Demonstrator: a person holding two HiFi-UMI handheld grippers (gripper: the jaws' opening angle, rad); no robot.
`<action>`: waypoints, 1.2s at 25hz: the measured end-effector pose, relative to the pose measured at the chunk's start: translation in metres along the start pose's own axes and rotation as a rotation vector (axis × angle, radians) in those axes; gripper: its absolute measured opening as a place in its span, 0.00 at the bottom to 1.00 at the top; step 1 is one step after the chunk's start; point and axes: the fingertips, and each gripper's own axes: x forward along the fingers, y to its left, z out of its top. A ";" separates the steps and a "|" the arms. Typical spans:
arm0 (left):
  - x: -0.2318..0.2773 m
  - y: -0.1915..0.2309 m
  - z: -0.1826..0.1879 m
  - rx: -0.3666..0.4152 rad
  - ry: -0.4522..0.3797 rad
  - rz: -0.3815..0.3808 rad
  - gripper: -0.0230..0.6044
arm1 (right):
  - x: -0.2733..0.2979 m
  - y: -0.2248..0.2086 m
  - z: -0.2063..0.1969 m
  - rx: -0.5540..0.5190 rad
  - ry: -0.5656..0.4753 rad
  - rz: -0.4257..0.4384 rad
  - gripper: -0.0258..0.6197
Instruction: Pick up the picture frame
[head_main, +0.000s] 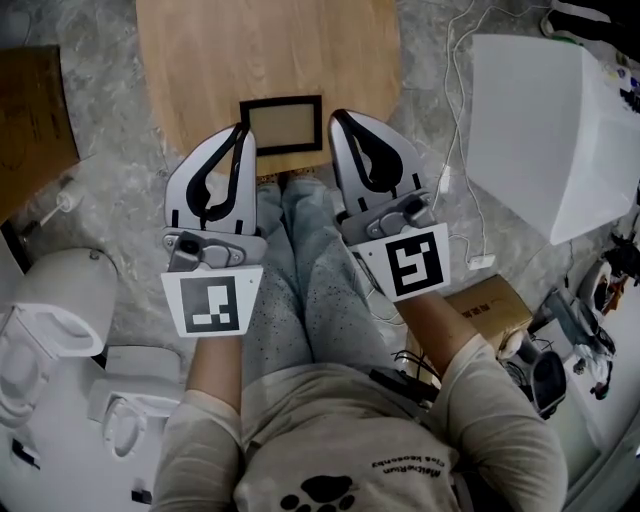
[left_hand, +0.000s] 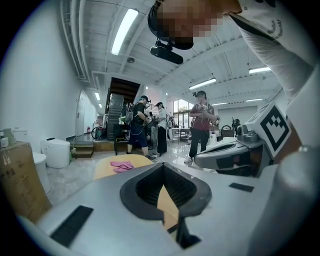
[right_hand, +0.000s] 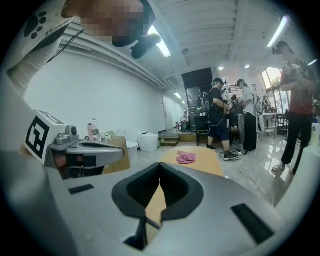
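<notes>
A small picture frame (head_main: 281, 124) with a black border and a tan middle lies flat at the near edge of a round wooden table (head_main: 200, 60). My left gripper (head_main: 243, 132) hangs just left of the frame, its jaws pressed together with nothing in them. My right gripper (head_main: 337, 118) hangs just right of the frame, jaws likewise together and empty. In the left gripper view the left gripper (left_hand: 163, 165) shows closed tips with tabletop visible through the gap below them. The right gripper (right_hand: 160, 165) looks the same in the right gripper view. Neither gripper touches the frame.
A pink cloth (right_hand: 186, 157) lies on the far side of the table. A large white box (head_main: 545, 130) and cables stand to the right, a cardboard box (head_main: 25, 120) and white toilets (head_main: 60, 300) to the left. Several people stand beyond the table (left_hand: 200, 125).
</notes>
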 end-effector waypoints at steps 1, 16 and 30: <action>0.001 -0.001 -0.004 0.000 0.006 -0.002 0.05 | 0.001 0.000 -0.004 0.000 0.002 0.000 0.05; 0.010 -0.009 -0.071 -0.038 0.081 -0.037 0.05 | 0.002 -0.009 -0.074 0.016 0.126 -0.023 0.05; 0.015 0.001 -0.125 -0.094 0.185 -0.008 0.05 | 0.013 -0.010 -0.119 -0.004 0.190 -0.050 0.05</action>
